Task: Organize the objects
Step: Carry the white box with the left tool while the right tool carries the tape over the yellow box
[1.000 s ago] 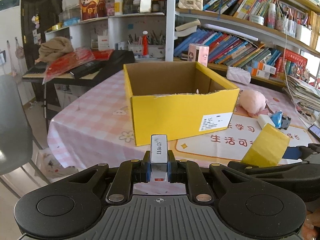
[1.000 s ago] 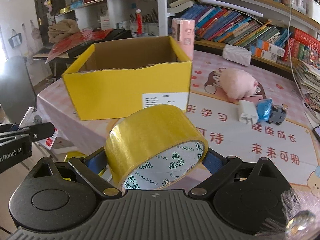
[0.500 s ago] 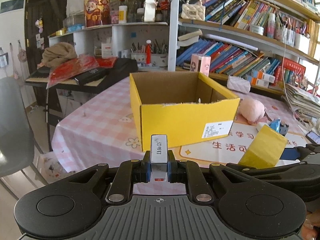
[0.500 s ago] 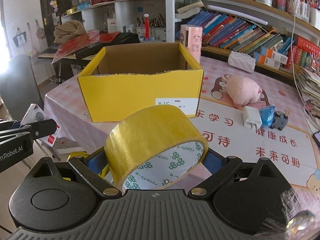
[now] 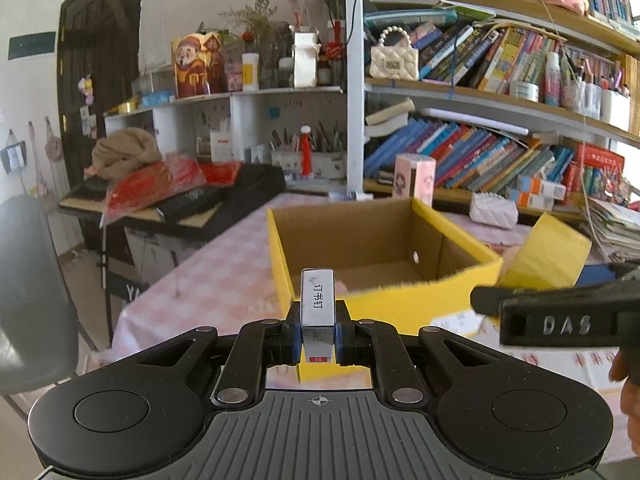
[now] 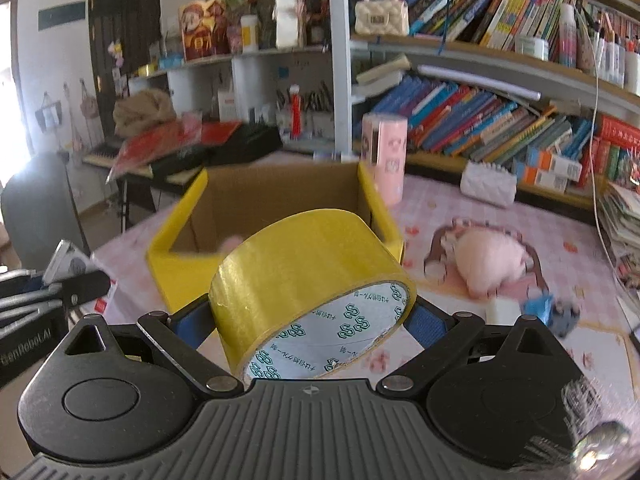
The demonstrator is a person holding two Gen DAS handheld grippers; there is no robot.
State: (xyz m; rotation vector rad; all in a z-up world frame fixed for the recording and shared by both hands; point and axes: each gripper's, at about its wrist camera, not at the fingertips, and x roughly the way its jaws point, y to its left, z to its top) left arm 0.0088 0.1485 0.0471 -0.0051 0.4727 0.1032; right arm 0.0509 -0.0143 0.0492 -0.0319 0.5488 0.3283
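Observation:
My left gripper (image 5: pixel 318 334) is shut on a small silver staples box (image 5: pixel 317 300) that stands upright between its pads. Ahead of it, an open yellow cardboard box (image 5: pixel 384 300) sits on the pink checked table; its brown inside shows. My right gripper (image 6: pixel 312 312) is shut on a roll of yellow tape (image 6: pixel 304 276), held just before the yellow cardboard box (image 6: pixel 176 240). The tape roll (image 5: pixel 548 252) and right gripper also appear at the right of the left wrist view. The staples box (image 6: pixel 68 264) shows at the left edge of the right wrist view.
A pink plush toy (image 6: pixel 492 256), a white charger (image 6: pixel 502 312) and a small blue toy (image 6: pixel 552 312) lie on the table right of the box. A pink canister (image 6: pixel 384 152) stands behind it. Bookshelves (image 5: pixel 500 152) fill the back. A grey chair (image 5: pixel 32 288) is at the left.
Both grippers have risen and tilted, coming closer to the yellow box, so its inside now shows more. Each keeps hold of its object.

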